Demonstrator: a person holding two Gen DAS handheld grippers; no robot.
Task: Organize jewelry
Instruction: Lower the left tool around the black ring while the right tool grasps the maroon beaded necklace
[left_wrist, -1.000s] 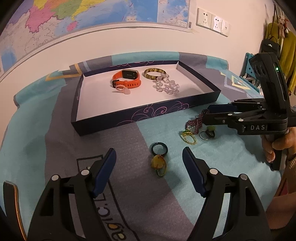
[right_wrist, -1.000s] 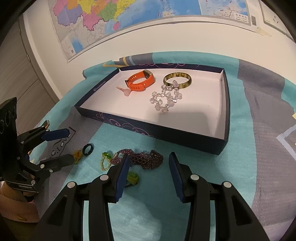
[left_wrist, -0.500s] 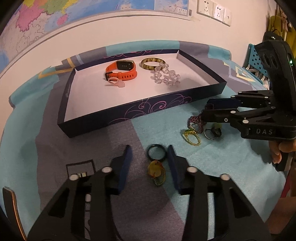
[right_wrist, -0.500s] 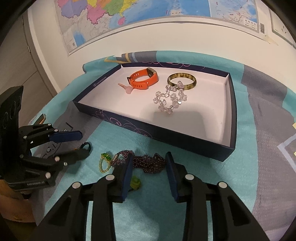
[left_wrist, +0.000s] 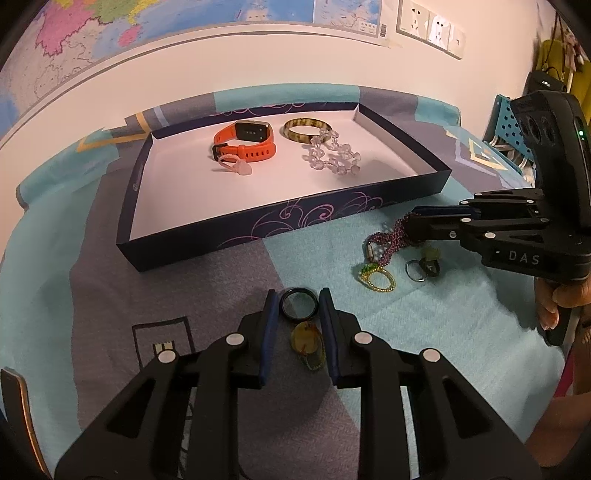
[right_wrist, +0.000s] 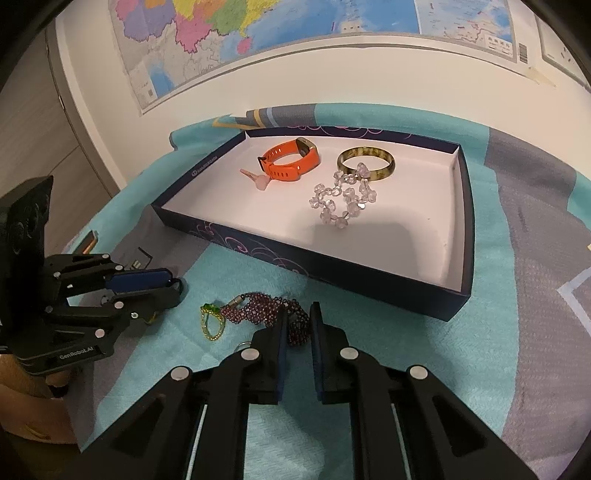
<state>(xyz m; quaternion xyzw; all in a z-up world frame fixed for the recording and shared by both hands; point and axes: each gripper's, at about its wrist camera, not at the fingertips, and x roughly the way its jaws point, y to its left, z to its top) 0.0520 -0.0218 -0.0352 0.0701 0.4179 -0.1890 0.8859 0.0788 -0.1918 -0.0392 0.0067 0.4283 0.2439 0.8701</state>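
On the teal and grey cloth, my left gripper (left_wrist: 297, 306) has its jaws closing, and both pads touch the sides of a black ring (left_wrist: 299, 303). A yellow pendant (left_wrist: 306, 339) lies just behind the ring, between the fingers. My right gripper (right_wrist: 298, 321) is closing too, its pads pinching one end of a purple bead bracelet (right_wrist: 258, 312). Beside that bracelet lie a green and gold ring (right_wrist: 211, 325) and a silver ring (left_wrist: 421, 267). The dark blue tray (left_wrist: 295, 229) holds an orange watch (left_wrist: 245, 146), a mottled bangle (left_wrist: 304, 129), a crystal bracelet (left_wrist: 332, 158) and a pink ring (left_wrist: 234, 168).
A wall with a map rises right behind the tray. A blue pegboard (left_wrist: 506, 122) stands at the far right. A person's hand (left_wrist: 554, 302) grips the right gripper's handle. A small dark object (right_wrist: 88, 243) lies at the cloth's left edge.
Both pairs of jaws went from wide apart to narrow. The left gripper came down around the black ring. The right gripper's fingers drew in onto the purple bead bracelet.
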